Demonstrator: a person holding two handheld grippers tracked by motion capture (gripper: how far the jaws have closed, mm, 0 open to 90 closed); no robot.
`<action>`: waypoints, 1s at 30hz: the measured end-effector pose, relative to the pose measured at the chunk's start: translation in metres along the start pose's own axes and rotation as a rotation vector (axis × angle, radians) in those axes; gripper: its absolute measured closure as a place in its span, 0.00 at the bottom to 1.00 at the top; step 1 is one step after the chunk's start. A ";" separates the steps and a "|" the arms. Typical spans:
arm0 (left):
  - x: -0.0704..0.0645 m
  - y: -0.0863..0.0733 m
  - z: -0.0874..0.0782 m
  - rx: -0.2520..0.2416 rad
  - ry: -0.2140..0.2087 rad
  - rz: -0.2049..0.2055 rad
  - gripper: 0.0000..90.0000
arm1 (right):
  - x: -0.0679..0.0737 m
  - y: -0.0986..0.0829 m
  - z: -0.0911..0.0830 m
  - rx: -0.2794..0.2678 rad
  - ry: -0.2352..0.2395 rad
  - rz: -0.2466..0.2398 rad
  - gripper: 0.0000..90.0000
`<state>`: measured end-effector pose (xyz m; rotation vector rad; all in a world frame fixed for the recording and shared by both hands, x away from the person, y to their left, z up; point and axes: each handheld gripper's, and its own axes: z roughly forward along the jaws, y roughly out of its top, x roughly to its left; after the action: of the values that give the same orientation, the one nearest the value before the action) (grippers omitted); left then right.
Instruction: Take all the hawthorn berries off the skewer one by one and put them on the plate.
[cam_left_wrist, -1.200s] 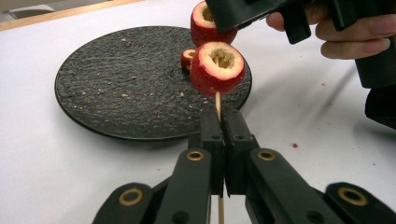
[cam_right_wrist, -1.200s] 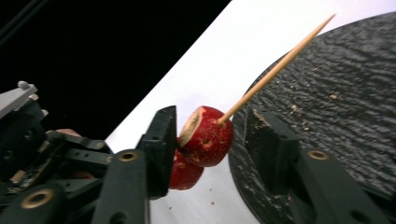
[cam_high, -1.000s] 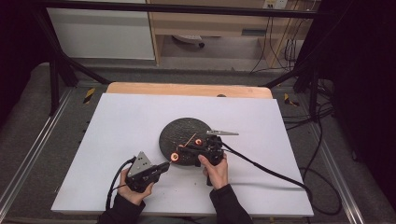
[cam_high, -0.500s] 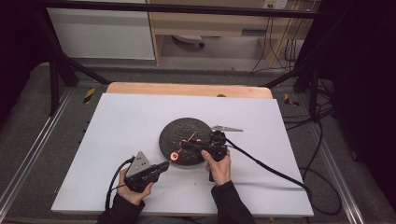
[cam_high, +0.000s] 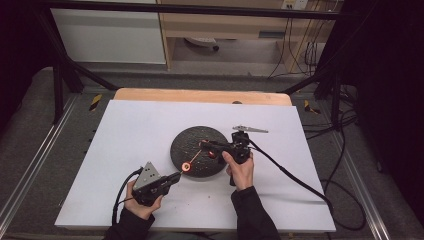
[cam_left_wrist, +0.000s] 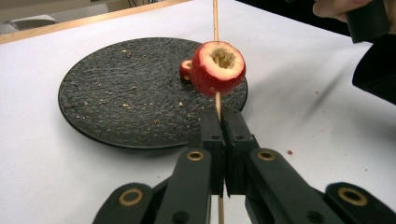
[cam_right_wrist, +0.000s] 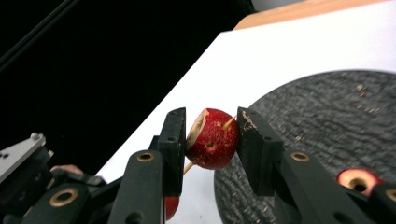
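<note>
We see the left claw (cam_left_wrist: 223, 140) clamped on a skewer (cam_left_wrist: 215, 21) above the dark plate (cam_left_wrist: 116, 93); the right claw (cam_right_wrist: 208, 140) squeezes, seemingly, the skewer's red fruit (cam_right_wrist: 212, 138).

- The white desk (cam_high: 130, 130) lies bare left of and beyond the round dark stone plate (cam_high: 190, 142).
- A thin wooden skewer (cam_high: 194, 156) with red cored fruit (cam_left_wrist: 217, 68) spans the plate's near edge.

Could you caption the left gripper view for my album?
Left gripper pinches a wooden skewer spearing a cored red fruit above a dark plate.
</note>
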<state>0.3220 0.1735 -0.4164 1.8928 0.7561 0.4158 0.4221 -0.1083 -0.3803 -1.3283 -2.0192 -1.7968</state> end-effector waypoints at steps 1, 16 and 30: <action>0.000 0.000 0.000 -0.001 0.001 0.002 0.98 | -0.001 0.002 -0.001 -0.004 -0.005 -0.001 0.72; 0.004 -0.001 -0.003 0.001 0.010 -0.006 0.98 | -0.009 0.036 -0.027 -0.084 -0.100 -0.034 0.72; 0.010 0.000 -0.007 -0.010 0.023 -0.027 0.98 | -0.032 -0.011 0.015 0.083 -0.158 -0.039 0.72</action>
<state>0.3255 0.1847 -0.4138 1.8695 0.7927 0.4247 0.4411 -0.1110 -0.4123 -1.4579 -2.1882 -1.6503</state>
